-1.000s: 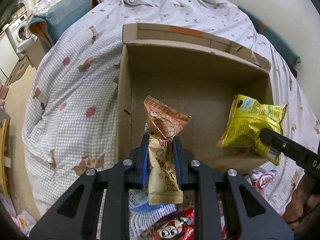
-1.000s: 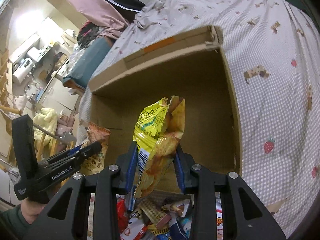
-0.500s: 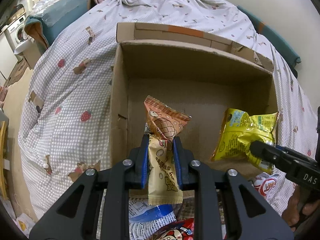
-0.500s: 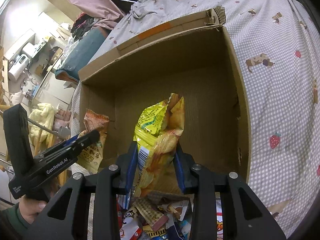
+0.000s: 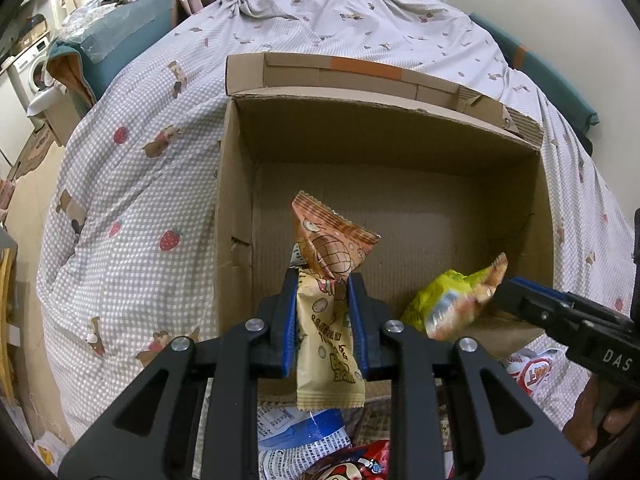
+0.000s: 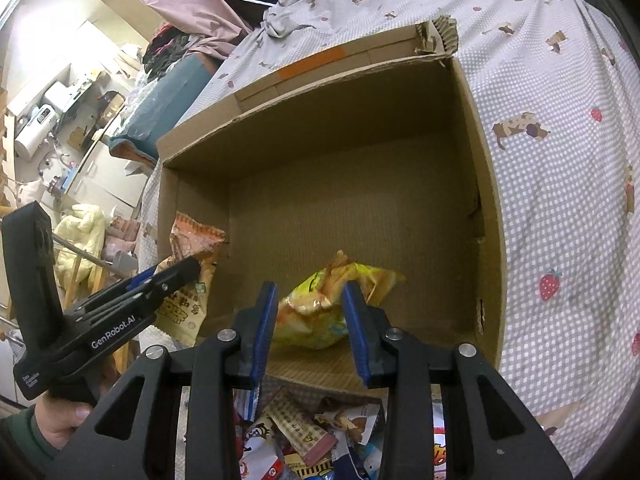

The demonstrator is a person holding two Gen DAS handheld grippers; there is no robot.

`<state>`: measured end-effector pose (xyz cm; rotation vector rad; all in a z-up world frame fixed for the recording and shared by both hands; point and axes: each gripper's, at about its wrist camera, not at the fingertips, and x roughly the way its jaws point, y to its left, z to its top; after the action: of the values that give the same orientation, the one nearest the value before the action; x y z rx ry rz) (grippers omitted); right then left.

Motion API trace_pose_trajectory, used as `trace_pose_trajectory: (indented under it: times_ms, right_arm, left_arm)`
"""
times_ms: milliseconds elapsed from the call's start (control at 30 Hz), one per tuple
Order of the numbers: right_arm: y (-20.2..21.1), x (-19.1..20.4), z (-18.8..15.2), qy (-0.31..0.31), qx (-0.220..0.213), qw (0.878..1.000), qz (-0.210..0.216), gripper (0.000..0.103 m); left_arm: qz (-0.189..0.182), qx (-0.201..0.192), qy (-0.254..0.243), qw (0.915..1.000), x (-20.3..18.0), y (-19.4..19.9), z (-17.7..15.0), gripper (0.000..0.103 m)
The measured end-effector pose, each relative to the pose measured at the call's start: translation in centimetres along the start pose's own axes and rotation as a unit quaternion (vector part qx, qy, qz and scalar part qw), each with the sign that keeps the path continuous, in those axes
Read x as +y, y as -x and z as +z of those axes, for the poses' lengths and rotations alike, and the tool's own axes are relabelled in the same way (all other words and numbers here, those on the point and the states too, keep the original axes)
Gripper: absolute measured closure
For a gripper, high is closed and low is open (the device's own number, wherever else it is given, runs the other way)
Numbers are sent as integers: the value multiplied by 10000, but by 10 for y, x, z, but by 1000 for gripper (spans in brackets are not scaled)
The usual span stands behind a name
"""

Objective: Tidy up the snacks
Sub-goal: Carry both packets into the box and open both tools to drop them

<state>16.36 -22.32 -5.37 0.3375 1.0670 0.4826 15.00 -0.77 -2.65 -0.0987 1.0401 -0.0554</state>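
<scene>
An open cardboard box [image 5: 236, 184] [image 6: 486, 184] lies on the bed. My left gripper [image 5: 323, 280] is shut on a beige and orange snack packet [image 5: 328, 320], held over the box's near left edge; it also shows in the right wrist view [image 6: 188, 280]. My right gripper [image 6: 310, 292] is open, its jaws apart. A yellow chip bag [image 6: 320, 312] lies between and just beyond them inside the box near its front wall, blurred in the left wrist view [image 5: 452, 300].
A pile of loose snack packets [image 6: 304, 432] [image 5: 304, 436] lies in front of the box. The bed has a checked cover [image 5: 132, 200] with strawberry prints. A teal cushion [image 5: 100, 48] and clutter lie at the far left.
My right gripper has opened and the yellow chip bag has dropped from it into the box. The left gripper still holds its packet, moved slightly forward.
</scene>
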Motion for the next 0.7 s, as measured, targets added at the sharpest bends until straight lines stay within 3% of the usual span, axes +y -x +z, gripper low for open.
trace_pose_trajectory:
  times_ms: [167,233,300,333,400,467,700]
  right_arm:
    - [5,1,1,72,-127,9998,-103,65]
    - [8,3,2,137,-208,9996,-164,65]
    - [13,4,3,213,-340,9988,-286,63]
    - [15,4,4,208,-392,9986,-291,59]
    - [18,3,4,154,-465,9986,-216,35]
    - [21,2,4,136,-542,9982,-227,23]
    - [21,3,3,196,-515,9984,-154,17]
  left_arm:
    - [9,-33,5,10000,1,2,0,80]
    - [-3,-56,-11,10000,1,4,1,70]
    - [-22,-157,-4,9999,2,8,0,52]
    - [-13,-224,-14,9997,1,11,1,48]
    - [6,-326,-35,9995,1,15,1,32]
    - [6,-425,-34,9991,1,20,1,28]
    - [-56,-513,174,9985,9,25,3,28]
